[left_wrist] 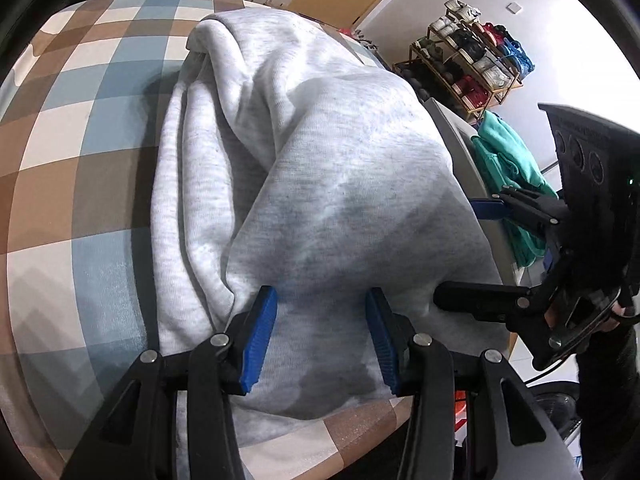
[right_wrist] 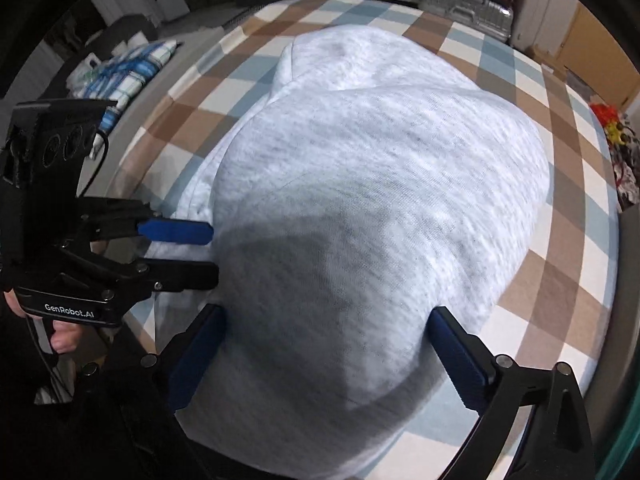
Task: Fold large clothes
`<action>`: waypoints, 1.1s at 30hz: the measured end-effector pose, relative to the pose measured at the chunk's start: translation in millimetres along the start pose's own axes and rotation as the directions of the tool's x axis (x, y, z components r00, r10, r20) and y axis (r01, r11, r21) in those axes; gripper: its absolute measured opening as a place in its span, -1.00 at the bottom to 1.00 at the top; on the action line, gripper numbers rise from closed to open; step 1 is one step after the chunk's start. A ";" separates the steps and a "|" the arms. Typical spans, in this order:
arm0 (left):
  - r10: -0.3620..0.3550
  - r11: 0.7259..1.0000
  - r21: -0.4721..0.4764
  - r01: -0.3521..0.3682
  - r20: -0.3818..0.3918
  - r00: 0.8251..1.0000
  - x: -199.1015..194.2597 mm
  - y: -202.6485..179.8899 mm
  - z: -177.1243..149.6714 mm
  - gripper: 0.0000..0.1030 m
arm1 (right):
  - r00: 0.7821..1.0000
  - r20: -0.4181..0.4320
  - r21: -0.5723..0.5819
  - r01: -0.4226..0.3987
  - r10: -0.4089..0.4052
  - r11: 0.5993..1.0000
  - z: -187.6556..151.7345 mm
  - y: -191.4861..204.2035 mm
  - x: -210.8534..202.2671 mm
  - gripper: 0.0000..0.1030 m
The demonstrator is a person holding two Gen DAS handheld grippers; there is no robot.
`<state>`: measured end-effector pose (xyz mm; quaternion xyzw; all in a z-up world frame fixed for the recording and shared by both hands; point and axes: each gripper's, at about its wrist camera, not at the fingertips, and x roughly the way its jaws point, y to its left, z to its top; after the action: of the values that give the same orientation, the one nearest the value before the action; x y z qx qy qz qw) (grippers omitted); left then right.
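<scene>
"GenRobot.AI" on left gripper (right_wrist: 212, 250) body

A home bedroom: checked bed (left_wrist: 80, 152), shoe rack (left_wrist: 468, 68), suitcase (right_wrist: 468, 0).

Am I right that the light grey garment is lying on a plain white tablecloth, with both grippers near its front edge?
Not quite: the cloth under the light grey garment is checked in brown, blue and white, not plain white, as the right wrist view shows. The rest holds: the left gripper and the right gripper are both near the garment's front edge.

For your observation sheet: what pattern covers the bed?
Blue, brown and white checks; left wrist view.
</scene>
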<state>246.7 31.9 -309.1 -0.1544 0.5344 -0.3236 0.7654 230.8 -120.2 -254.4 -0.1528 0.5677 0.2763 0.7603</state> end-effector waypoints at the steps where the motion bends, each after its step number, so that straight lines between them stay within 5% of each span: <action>1: -0.013 1.000 -0.008 0.013 -0.011 1.000 -2.7 -0.3 1.1 -0.22 | 1.000 0.016 0.003 -0.004 0.004 1.000 -3.5 0.3 -0.8 0.97; 3: -0.031 0.999 -0.031 0.030 -0.026 0.999 -11.8 2.1 4.9 -0.22 | 0.996 0.079 0.061 -0.041 0.036 0.997 -9.9 -10.5 -17.3 0.85; 6: -0.056 0.997 -0.049 0.057 0.011 0.998 -38.2 8.0 10.9 -0.21 | 0.978 0.177 0.148 -0.135 0.107 0.980 -23.7 -30.6 -44.0 0.37; 7: -0.051 0.997 -0.051 0.053 0.034 0.998 -46.6 10.0 13.4 -0.01 | 0.960 0.243 0.182 -0.189 0.142 0.965 -32.4 -42.6 -57.1 0.33; 9: -0.013 0.997 -0.076 0.018 0.074 0.997 -58.5 16.2 19.6 0.52 | 0.923 0.359 0.247 -0.236 0.137 0.940 -49.2 -64.1 -74.2 0.37; 13: 0.020 0.993 -0.115 -0.003 0.147 0.989 -65.9 19.1 40.2 0.55 | 0.838 0.509 0.377 -0.422 0.197 0.824 -81.4 -115.6 -75.7 0.53; 16: 0.124 0.990 -0.072 -0.122 0.018 0.992 -36.7 12.3 56.1 0.55 | 0.831 0.487 0.451 -0.503 0.270 0.737 -89.4 -137.3 -44.4 0.59; 18: 0.144 0.986 -0.075 -0.146 -0.032 0.989 -23.0 22.2 61.3 0.55 | 0.830 0.456 0.459 -0.528 0.320 0.715 -86.6 -139.7 -25.4 0.59; 21: 0.036 0.975 -0.217 -0.046 -0.049 0.998 -17.8 54.1 60.0 0.55 | 0.823 0.416 0.460 -0.557 0.386 0.691 -79.9 -138.0 4.5 0.67; 23: 0.032 0.972 -0.228 -0.048 -0.075 0.997 -13.3 62.8 56.1 0.55 | 0.792 0.440 0.466 -0.604 0.424 0.647 -79.9 -142.3 14.0 0.78; 25: -0.060 0.967 -0.254 0.033 -0.098 0.993 -4.2 69.6 52.8 0.55 | 0.761 0.450 0.450 -0.645 0.467 0.618 -74.3 -143.4 21.0 0.79; 30: -0.240 0.923 -0.337 0.187 -0.122 0.963 16.6 79.1 50.8 0.66 | 0.753 0.432 0.436 -0.656 0.496 0.616 -56.6 -138.3 35.0 1.00; 33: -0.351 0.880 -0.382 0.281 -0.126 0.928 22.2 83.8 44.1 0.68 | 0.764 0.427 0.424 -0.642 0.484 0.639 -53.0 -133.7 37.1 1.00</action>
<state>319.7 74.7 -357.0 -0.3447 0.6227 -0.3552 0.6060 276.4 -247.0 -316.8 0.2971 0.5299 0.3456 0.7152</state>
